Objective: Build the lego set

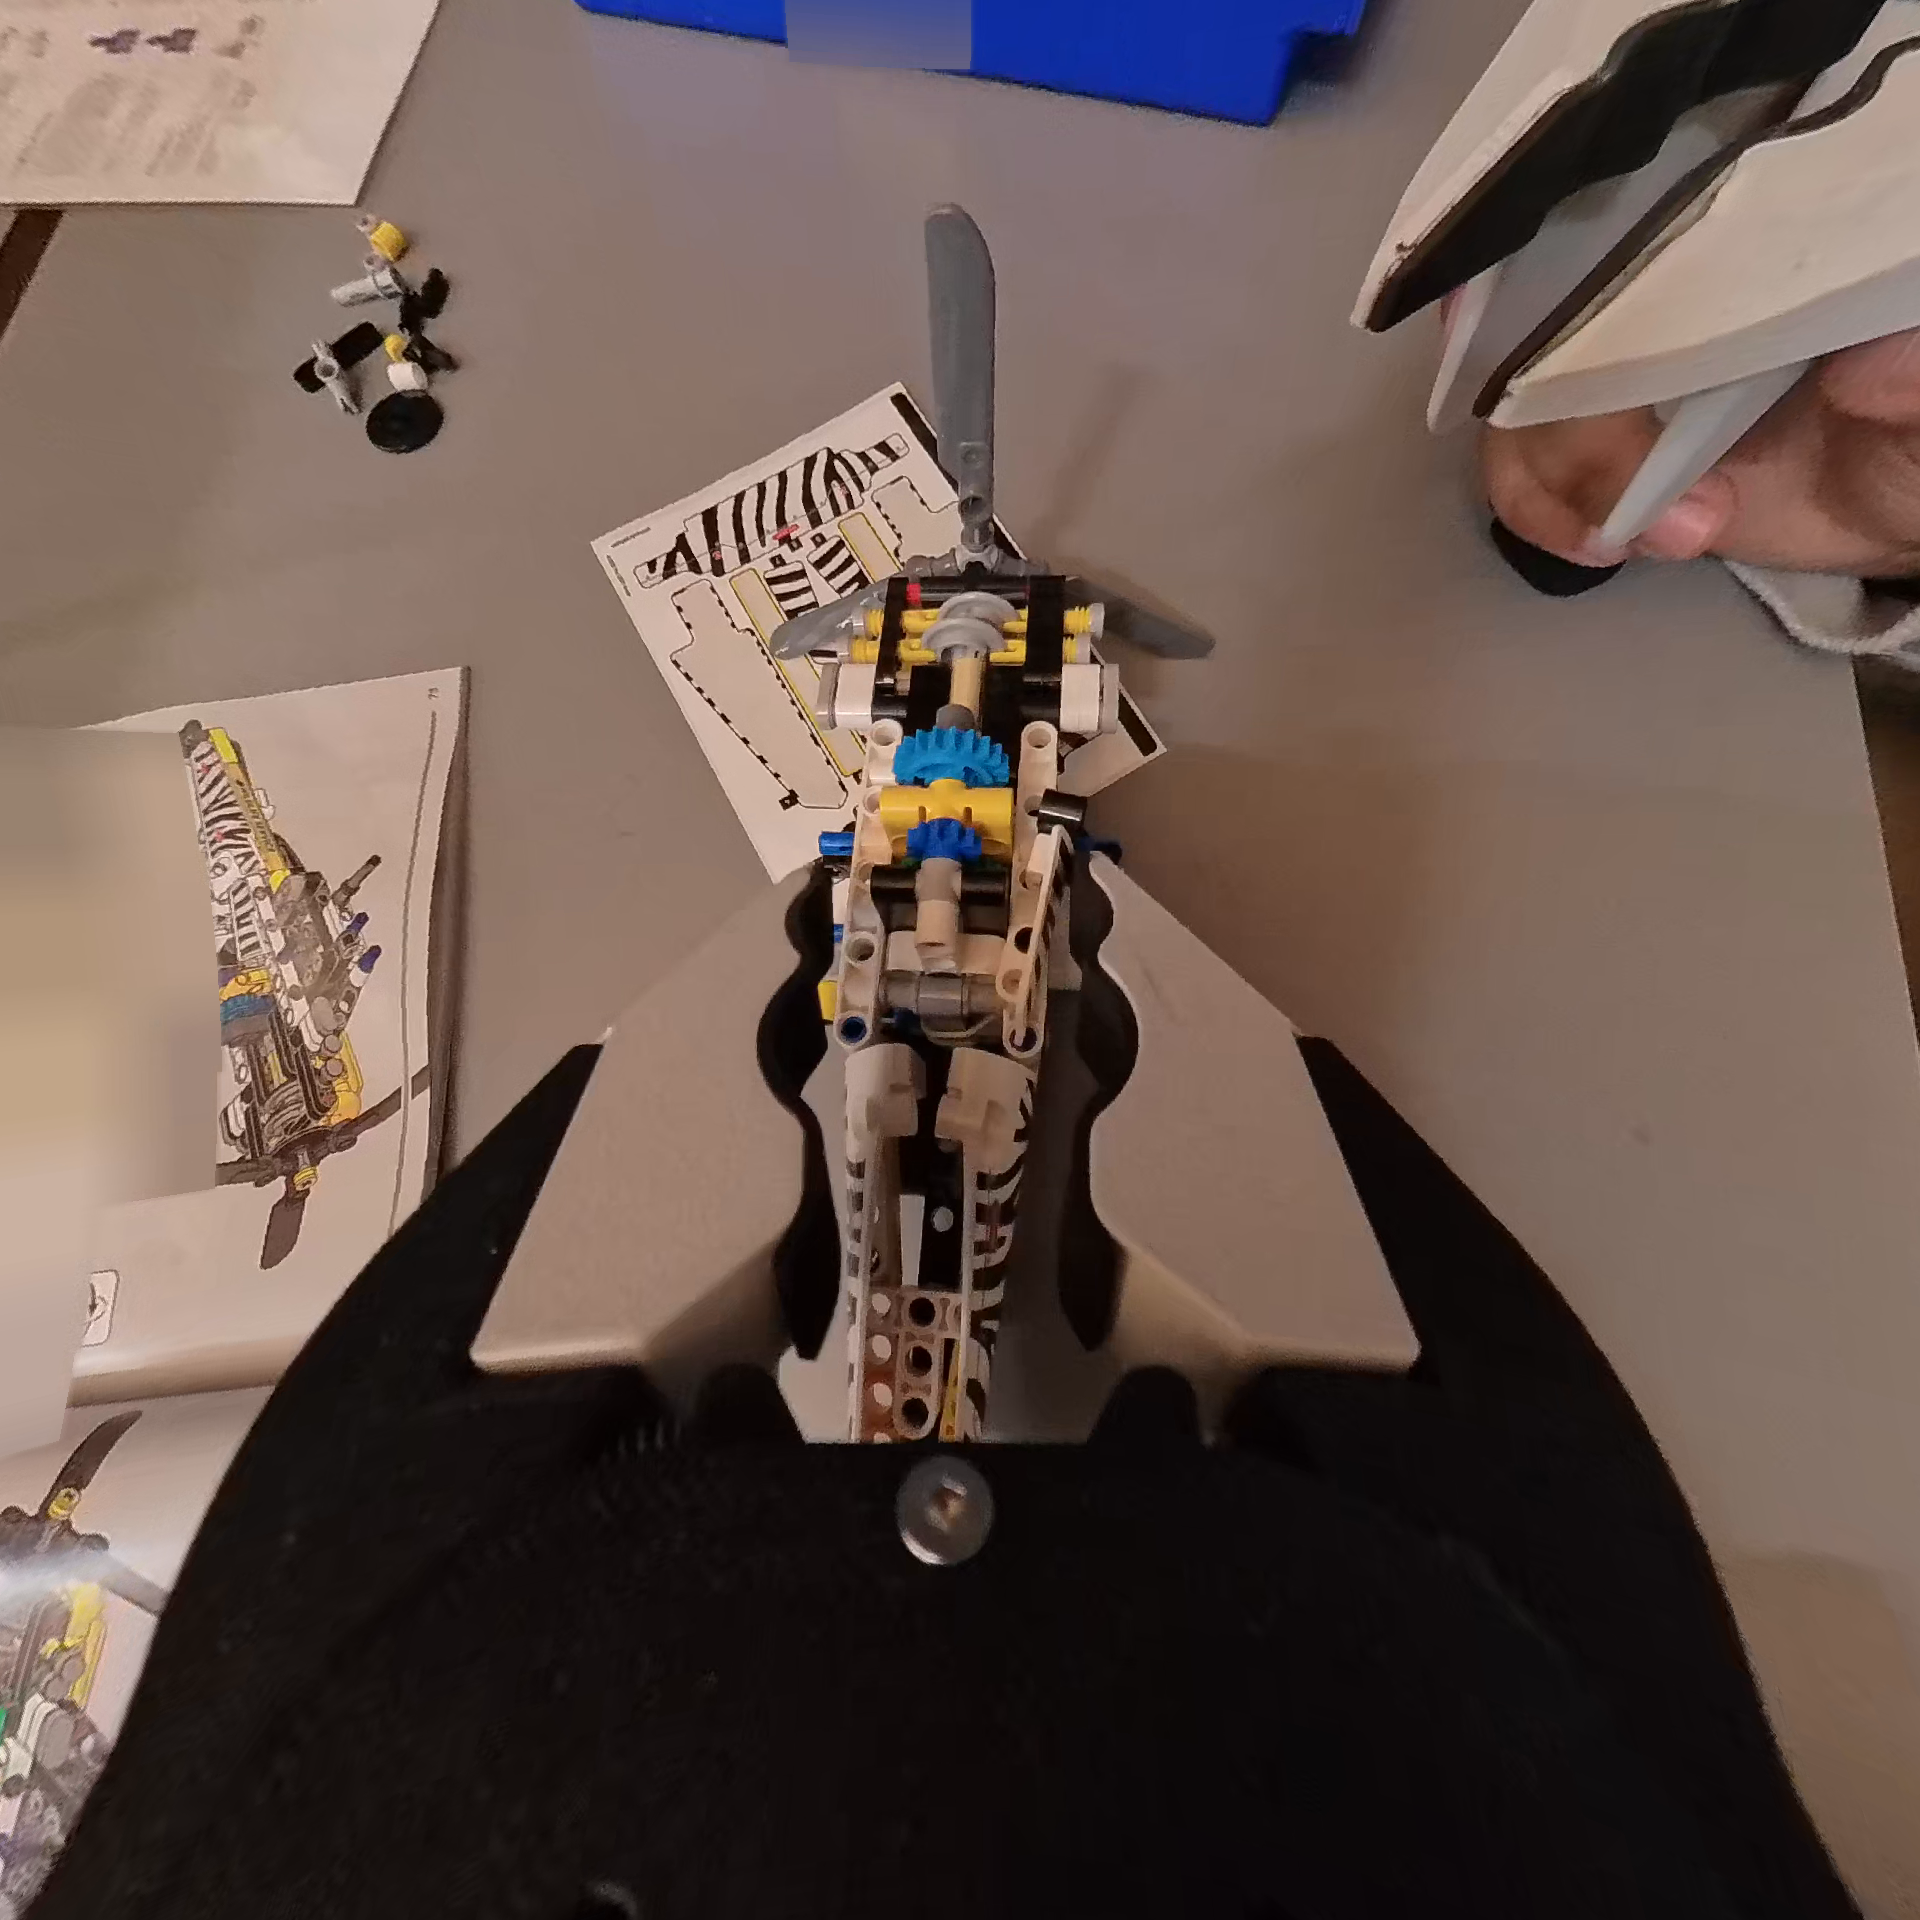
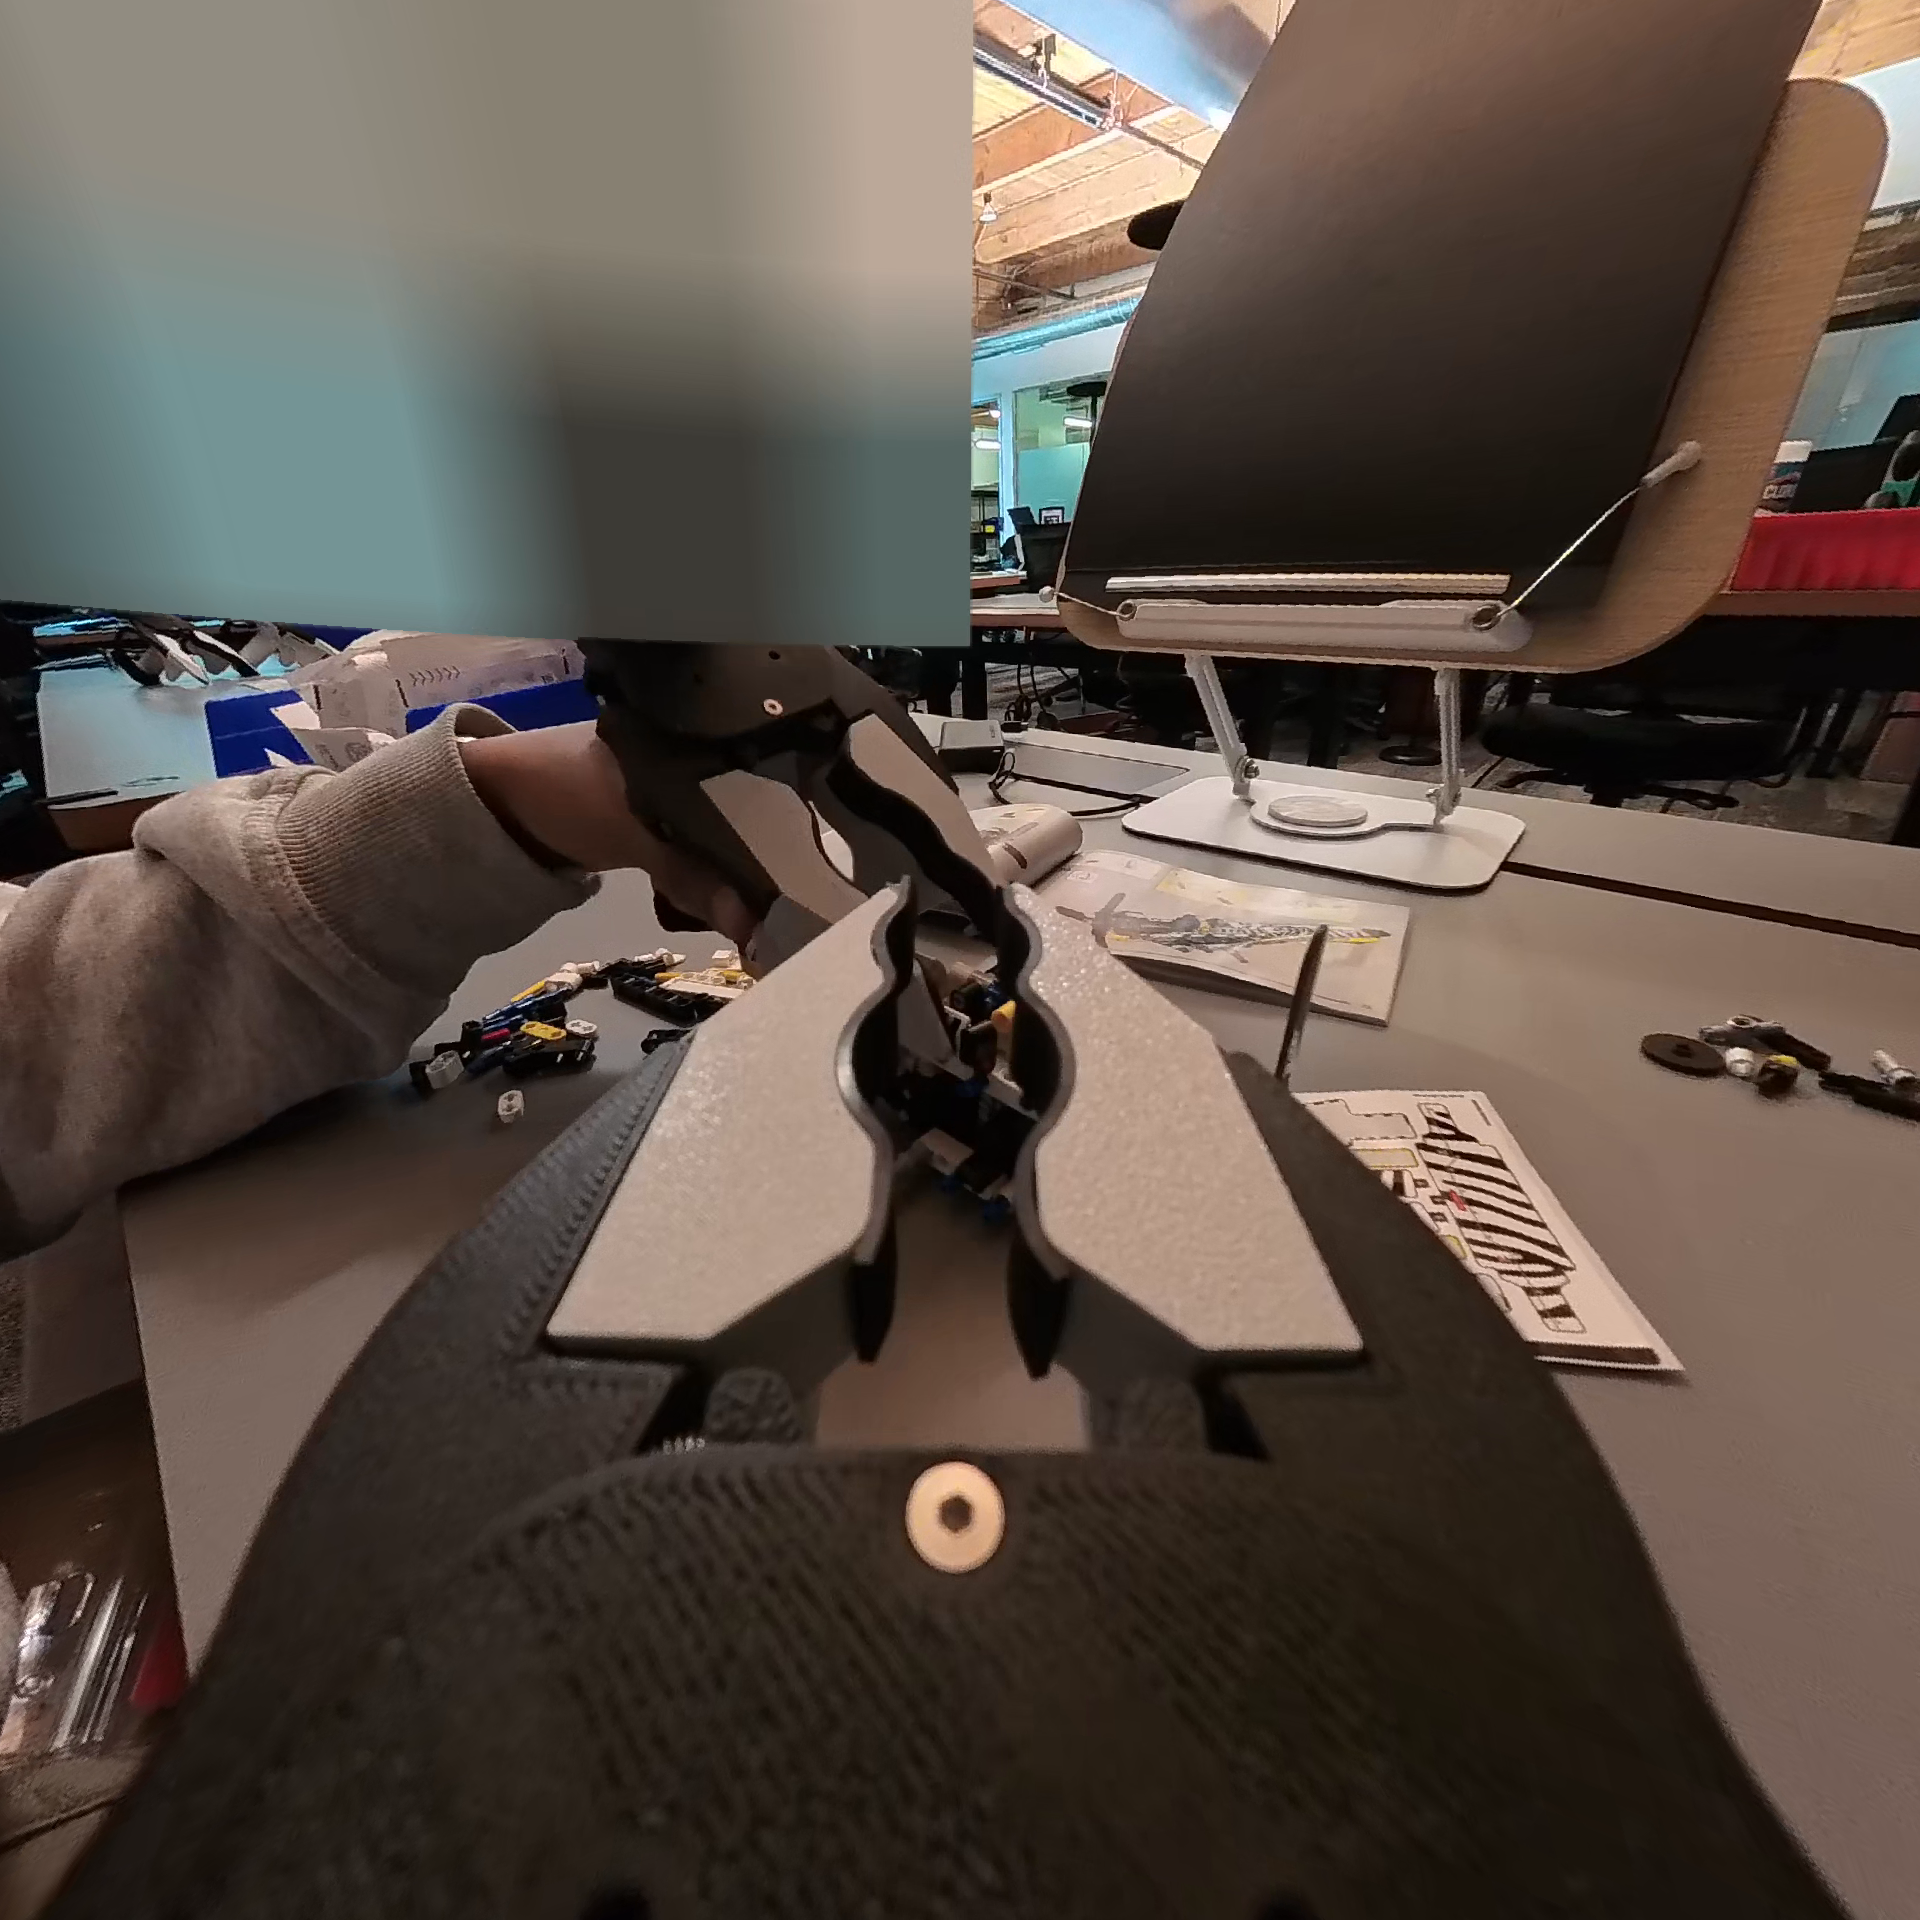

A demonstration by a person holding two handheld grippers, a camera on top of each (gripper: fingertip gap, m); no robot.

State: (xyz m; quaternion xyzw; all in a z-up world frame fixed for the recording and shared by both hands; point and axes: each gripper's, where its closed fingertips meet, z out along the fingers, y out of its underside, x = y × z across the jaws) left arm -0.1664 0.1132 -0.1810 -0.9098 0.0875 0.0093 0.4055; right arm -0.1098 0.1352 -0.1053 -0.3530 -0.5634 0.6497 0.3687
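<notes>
My left gripper (image 1: 951, 883) is shut on a zebra-striped lego plane model (image 1: 951, 790) and holds its body between the pads. The nose points away, with a grey propeller (image 1: 961, 343), blue gears and yellow parts on top. My right gripper (image 2: 958, 904) stands low over the table with a narrow gap between its fingers and nothing in it. Through that gap I see part of the model (image 2: 966, 1039), and beyond it the left gripper's fingers (image 2: 769, 831). In the left wrist view the right gripper (image 1: 1413, 353) is at the top right in a hand, well apart from the model.
A zebra sticker sheet (image 1: 748, 582) lies under the model's nose. An open instruction booklet (image 1: 301, 935) is at the left, small loose parts (image 1: 384, 332) behind it, and a blue bin (image 1: 1039, 42) at the far edge. A book stand (image 2: 1455, 364) and more loose parts (image 2: 540, 1029) are in the right wrist view. My right fingertips sit around 10 centimeters from my left ones. Between my right fingertips and the grey propeller (image 1: 961, 343) there is roughly 7 centimeters.
</notes>
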